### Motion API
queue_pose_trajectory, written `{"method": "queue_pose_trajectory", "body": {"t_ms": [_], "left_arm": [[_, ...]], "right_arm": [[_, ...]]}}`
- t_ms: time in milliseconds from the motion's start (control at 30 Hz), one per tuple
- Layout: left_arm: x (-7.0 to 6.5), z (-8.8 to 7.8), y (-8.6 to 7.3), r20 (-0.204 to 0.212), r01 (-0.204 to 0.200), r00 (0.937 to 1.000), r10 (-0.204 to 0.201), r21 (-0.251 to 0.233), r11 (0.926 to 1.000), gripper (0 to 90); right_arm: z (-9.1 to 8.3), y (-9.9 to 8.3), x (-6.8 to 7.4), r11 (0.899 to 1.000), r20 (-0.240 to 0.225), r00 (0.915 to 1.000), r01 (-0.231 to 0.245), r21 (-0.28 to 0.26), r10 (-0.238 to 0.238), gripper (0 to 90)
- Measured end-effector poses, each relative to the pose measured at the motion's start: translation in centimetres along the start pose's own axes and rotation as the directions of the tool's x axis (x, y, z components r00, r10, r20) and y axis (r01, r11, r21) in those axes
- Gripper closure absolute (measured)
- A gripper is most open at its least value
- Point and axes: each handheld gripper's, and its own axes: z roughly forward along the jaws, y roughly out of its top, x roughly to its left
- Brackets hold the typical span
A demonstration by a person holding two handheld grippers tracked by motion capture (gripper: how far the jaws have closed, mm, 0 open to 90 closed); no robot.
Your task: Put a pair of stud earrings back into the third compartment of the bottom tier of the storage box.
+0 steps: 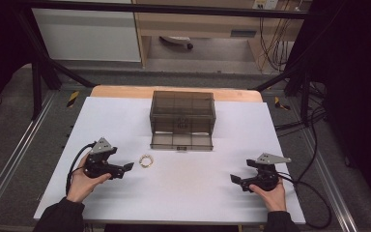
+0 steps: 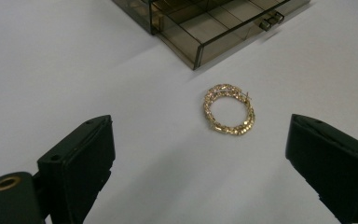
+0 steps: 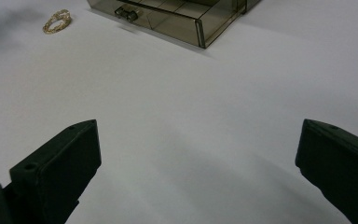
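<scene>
Gold bracelet (image 1: 146,161) lies flat on the white worktop (image 1: 198,188), centre-left of the high view, just in front of the left hand-held gripper (image 1: 128,166) and near the pulled-out drawer (image 1: 181,140) of the smoky plastic box (image 1: 182,110). We see the drawer open, its compartments looking empty as far as we can tell. So we judge the opening part done; pick-up and drop into the drawer are left.

Left hand-held gripper (image 2: 198,154) is released, jaws wide apart, nothing between them yet; the bracelet (image 2: 229,109) sits ahead of the gap, a bit right of centre in the left gripper view. Right hand-held gripper (image 1: 235,179) is also released and idle at lower right of the high view, well apart from the bracelet (image 3: 57,21), which shows at upper left in the right gripper view.

Bracelet is a coiled ring lying flat, opening facing up. Near-round, so no clear long axis; in the left gripper view we read a slight stretch toward lower right. A small end sticks out at its upper right edge.
</scene>
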Motion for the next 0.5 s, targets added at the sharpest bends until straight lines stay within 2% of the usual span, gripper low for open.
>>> {"method": "queue_pose_trajectory", "body": {"t_ms": [333,500], "left_arm": [[0.0,1.5,2.0,-0.020,-0.015,0.9997,0.016,0.029,0.9995,9.0],[-0.1,2.2,2.5,-0.018,-0.013,0.9997,0.013,0.034,0.9993,9.4]], "right_arm": [[0.1,0.0,0.0,1.000,0.000,1.0000,0.000,0.003,0.000,0.8],[0.0,0.0,0.0,1.000,0.001,1.0000,0.002,0.003,-0.002,0.8]]}}
